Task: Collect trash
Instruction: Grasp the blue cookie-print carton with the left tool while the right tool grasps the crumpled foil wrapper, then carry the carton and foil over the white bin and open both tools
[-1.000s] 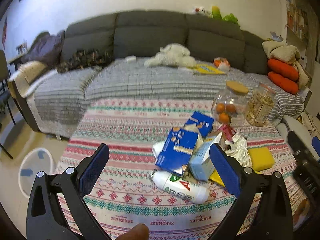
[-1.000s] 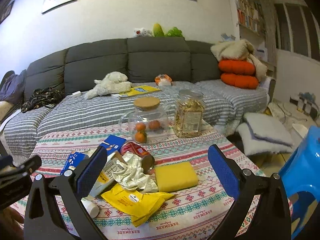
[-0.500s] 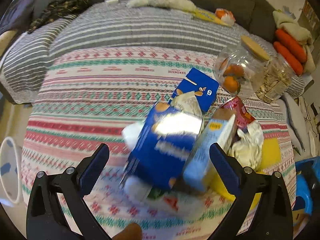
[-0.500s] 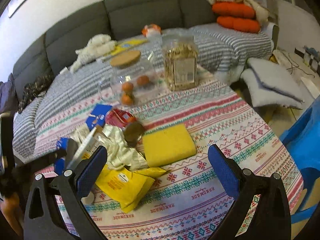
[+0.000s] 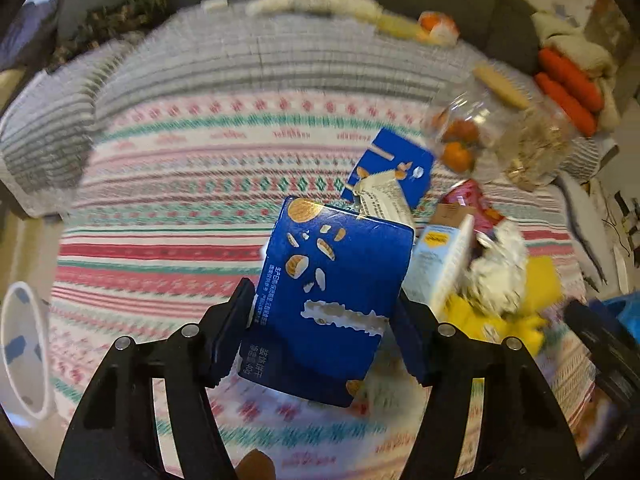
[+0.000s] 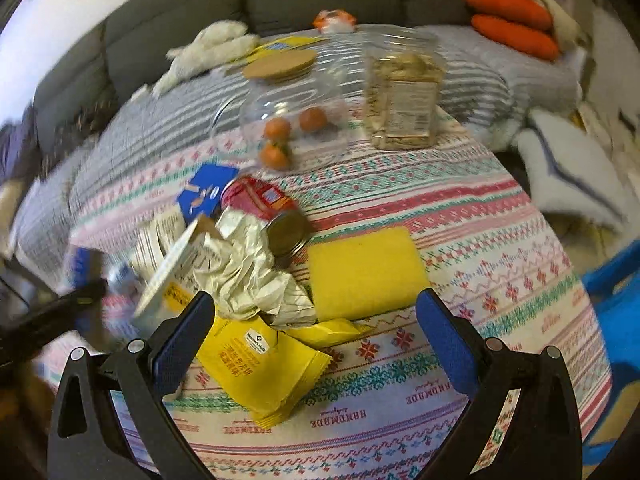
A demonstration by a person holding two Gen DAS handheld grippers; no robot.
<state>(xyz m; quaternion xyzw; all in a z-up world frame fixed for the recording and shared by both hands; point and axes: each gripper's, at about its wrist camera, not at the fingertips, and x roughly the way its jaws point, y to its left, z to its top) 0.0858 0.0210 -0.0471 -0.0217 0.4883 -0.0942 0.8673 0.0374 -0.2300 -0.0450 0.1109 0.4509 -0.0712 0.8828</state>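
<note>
My left gripper (image 5: 324, 320) has just been closing across the light, crushable dark-blue cardboard biscuit box (image 5: 332, 300), flanks pinched; right gripper (image 6: 316, 336) gapes empty.

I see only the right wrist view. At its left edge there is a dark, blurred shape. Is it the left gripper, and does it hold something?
Observer: Yes. The left gripper has just been closing its jaws, and its pads sit on both sides of a blue biscuit box.
Operator: Is anything else between the jaws?
Observer: No. The pale blue carton stands just outside the finger on the picture's right.
Operator: Is something on the floor at that side?
Observer: A round white thing with blue patches lies on the floor, too blurred to name.
</note>
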